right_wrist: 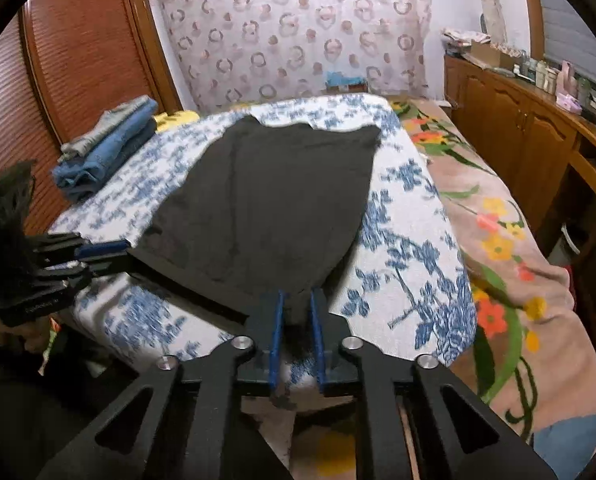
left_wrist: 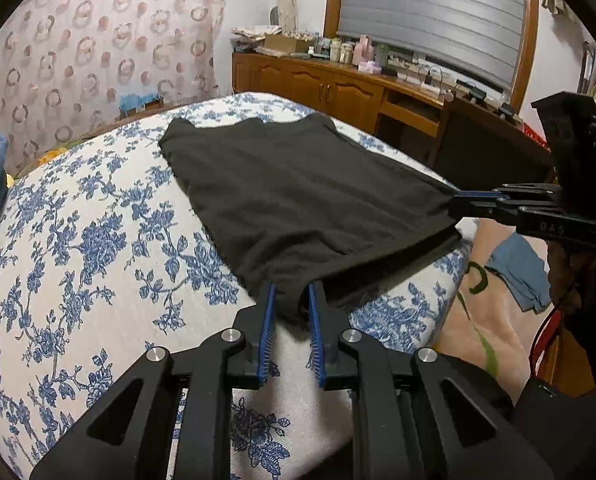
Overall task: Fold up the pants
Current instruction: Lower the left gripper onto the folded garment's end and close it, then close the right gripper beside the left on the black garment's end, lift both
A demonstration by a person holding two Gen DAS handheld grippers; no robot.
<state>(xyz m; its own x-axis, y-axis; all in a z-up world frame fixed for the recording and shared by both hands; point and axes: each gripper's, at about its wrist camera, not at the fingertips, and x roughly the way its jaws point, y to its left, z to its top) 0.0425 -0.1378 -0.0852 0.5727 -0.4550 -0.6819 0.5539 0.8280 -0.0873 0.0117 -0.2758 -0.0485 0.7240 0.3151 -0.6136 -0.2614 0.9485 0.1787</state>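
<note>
1. Black fabric fills the gap at the bottom centre of each wrist view: your left gripper (left_wrist: 292, 300) is clamped on one near corner of the pants (left_wrist: 290, 196), and your right gripper (right_wrist: 298, 304) is clamped on the other near corner of the same hem edge.
2. Each tool also shows in the other's view, the right one at the right edge of the left view and the left one at the left edge of the right view, blue pads pinched on cloth.
3. You look to be mid-fold, judging by the near edge held taut and lifted just off the blue floral cover (left_wrist: 98, 240) while the rest lies flat on it.
4. Your next move likely calls for carrying both corners together, level and at equal pace, up toward the far edge, then laying them down square so no slack bunches in the middle.
5. Pants run lengthwise away from you, long axis pointing from the bottom centre toward the upper middle of each frame, far edge wavy near the patterned curtain (right_wrist: 298, 32).
6. Folded jeans (right_wrist: 106, 152) sit at the left of the right view, well apart from the pants.
</note>
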